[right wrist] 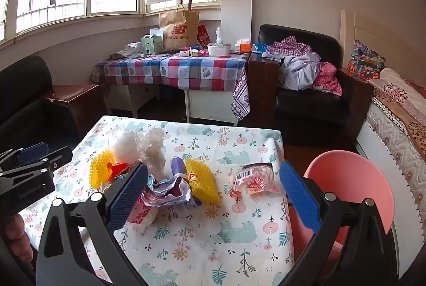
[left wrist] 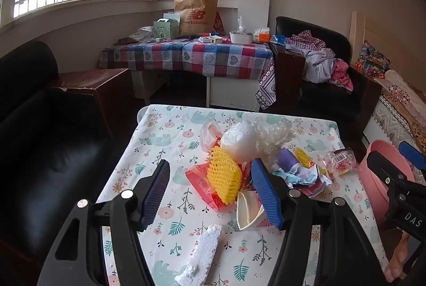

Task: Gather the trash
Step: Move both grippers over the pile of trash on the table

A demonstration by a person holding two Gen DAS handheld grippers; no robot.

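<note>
Right of the right gripper [right wrist: 213, 192], past its outer finger, sits the pink bin [right wrist: 354, 179]; both grippers w/ fingers spread, empty. Yellow foam net [left wrist: 223, 176] lies btwn left gripper [left wrist: 210, 190] fingers; clear barcode wrapper [right wrist: 253, 180] btwn right's. Close squarely, lift, drop in bin.

Tablecloth [right wrist: 202, 240] white, floral-and-bear print; foam net [left wrist: 222, 175] yellow; bin [right wrist: 354, 179] pink; fingers [right wrist: 298, 195] blue.
</note>
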